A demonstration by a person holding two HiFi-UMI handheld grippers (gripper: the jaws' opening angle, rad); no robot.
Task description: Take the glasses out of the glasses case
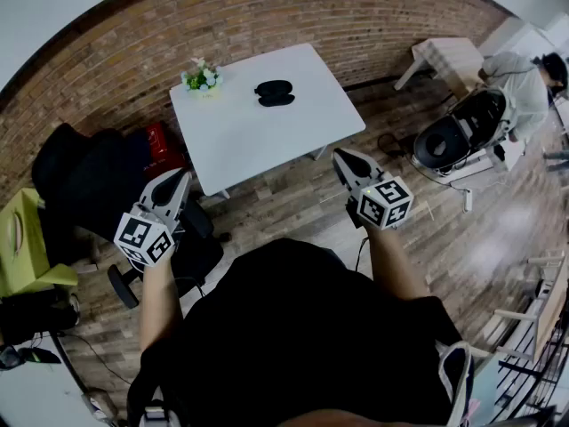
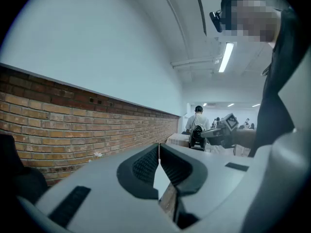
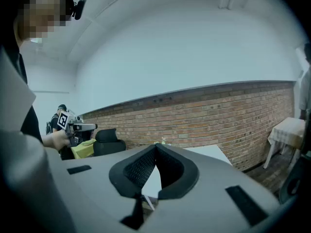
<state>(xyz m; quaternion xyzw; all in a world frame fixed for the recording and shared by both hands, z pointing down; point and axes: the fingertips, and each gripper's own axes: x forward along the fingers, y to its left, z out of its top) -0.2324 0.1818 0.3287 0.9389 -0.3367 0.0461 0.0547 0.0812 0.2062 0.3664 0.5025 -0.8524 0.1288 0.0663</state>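
A black glasses case [image 1: 275, 92] lies on the white table [image 1: 240, 140], far ahead of me in the head view. It looks like two dark halves side by side; no glasses can be made out at this distance. My left gripper [image 1: 183, 178] hovers before the table's near left corner, its jaws shut with nothing in them. My right gripper [image 1: 339, 157] hangs off the table's near right corner, also shut and empty. In the left gripper view the jaw tips [image 2: 159, 145] meet; in the right gripper view the tips [image 3: 155, 146] meet as well.
A small potted plant [image 1: 203, 76] stands at the table's far left corner. A black office chair [image 1: 182, 252] and dark bags [image 1: 84, 176] sit left of me. A brick wall [image 1: 267, 16] runs behind the table. Another person [image 1: 524, 83] is at the right.
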